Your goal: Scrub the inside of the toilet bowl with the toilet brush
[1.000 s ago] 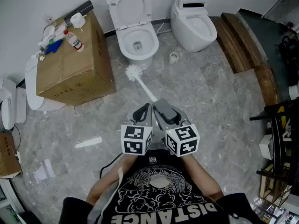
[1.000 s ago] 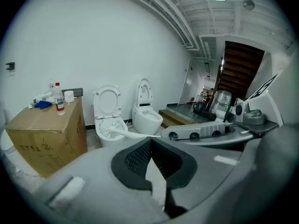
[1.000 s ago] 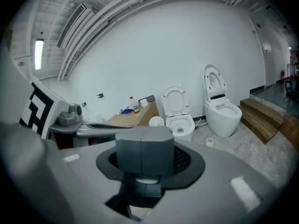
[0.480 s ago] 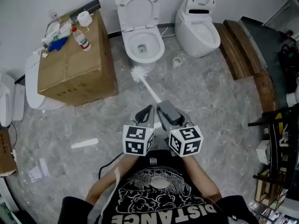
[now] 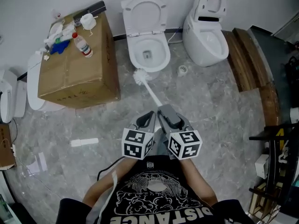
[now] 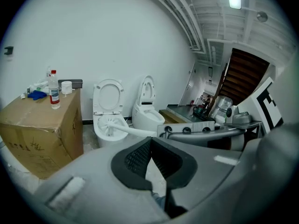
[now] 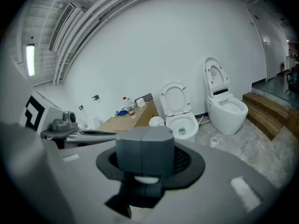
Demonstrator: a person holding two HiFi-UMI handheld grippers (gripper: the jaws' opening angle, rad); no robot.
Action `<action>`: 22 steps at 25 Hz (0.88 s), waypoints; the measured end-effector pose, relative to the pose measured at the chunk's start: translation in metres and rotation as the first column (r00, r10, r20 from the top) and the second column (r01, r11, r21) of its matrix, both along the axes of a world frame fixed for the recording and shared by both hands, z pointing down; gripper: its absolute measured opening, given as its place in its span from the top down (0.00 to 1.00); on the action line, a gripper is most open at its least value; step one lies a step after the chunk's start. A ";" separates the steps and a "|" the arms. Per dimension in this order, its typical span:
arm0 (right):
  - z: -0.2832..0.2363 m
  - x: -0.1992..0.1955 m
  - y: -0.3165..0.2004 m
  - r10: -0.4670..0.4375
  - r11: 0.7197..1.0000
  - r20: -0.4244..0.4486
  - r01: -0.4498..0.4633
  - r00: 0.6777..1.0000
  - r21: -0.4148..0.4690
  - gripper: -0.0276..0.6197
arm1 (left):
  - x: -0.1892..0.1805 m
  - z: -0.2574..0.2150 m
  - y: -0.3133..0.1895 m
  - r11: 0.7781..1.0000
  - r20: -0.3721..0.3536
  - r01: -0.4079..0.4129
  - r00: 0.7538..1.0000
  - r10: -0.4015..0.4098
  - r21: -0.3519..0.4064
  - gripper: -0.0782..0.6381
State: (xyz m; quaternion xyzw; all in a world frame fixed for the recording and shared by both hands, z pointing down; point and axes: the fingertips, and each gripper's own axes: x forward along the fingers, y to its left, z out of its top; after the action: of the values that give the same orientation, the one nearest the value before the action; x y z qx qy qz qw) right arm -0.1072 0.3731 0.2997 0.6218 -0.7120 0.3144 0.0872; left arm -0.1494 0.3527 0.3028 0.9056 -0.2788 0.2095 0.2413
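Note:
An open white toilet (image 5: 145,55) stands against the far wall, lid up, also seen in the left gripper view (image 6: 107,97) and the right gripper view (image 7: 183,125). The toilet brush (image 5: 140,76) has its white bristle head just in front of the bowl's front rim, above the floor. Its handle runs back into my right gripper (image 5: 163,110), which is shut on it (image 7: 145,135). The brush head (image 6: 109,125) shows before the bowl in the left gripper view. My left gripper (image 5: 149,116) sits close beside the right one, shut and holding nothing (image 6: 150,142).
A cardboard box (image 5: 77,69) with a bottle (image 5: 83,45) and small items stands left of the toilet. A second toilet (image 5: 206,34) is on the right, a tape roll (image 5: 182,70) between them. Wooden steps (image 5: 247,59) lie far right. A white strip (image 5: 84,142) lies on the floor.
The view has shifted forward and left; the toilets sit further right and lower in the picture. The brush head has come nearer to the bowl's front rim. Both grippers keep their hold.

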 end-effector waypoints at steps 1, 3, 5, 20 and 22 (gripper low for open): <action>0.004 0.008 -0.008 -0.006 1.000 0.004 0.006 1.000 -0.004 0.70 | 0.008 0.004 -0.009 1.000 0.005 0.005 1.000 -0.005 -0.001 0.90; 0.010 0.026 -0.027 -0.023 1.000 0.011 0.023 1.000 -0.013 0.70 | 0.024 0.010 -0.028 1.000 0.018 0.023 1.000 -0.023 -0.004 0.90; 0.015 0.048 -0.045 -0.045 0.999 0.016 0.045 0.999 -0.021 0.70 | 0.044 0.014 -0.048 0.999 0.031 0.049 0.998 -0.048 -0.016 0.90; 0.042 0.163 -0.139 -0.186 0.978 0.068 0.191 0.980 -0.079 0.70 | 0.149 0.024 -0.149 0.989 0.118 0.147 0.982 -0.148 0.025 0.90; 0.046 0.166 -0.148 -0.194 0.976 0.077 0.200 0.978 -0.089 0.70 | 0.152 0.025 -0.161 0.986 0.108 0.166 0.980 -0.168 0.025 0.90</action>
State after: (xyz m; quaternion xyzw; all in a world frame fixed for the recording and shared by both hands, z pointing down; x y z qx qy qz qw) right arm 0.0584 0.2249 0.3452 0.5321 -0.7567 0.3590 0.1236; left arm 0.0029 0.1920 0.3274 0.8679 -0.3685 0.2359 0.2352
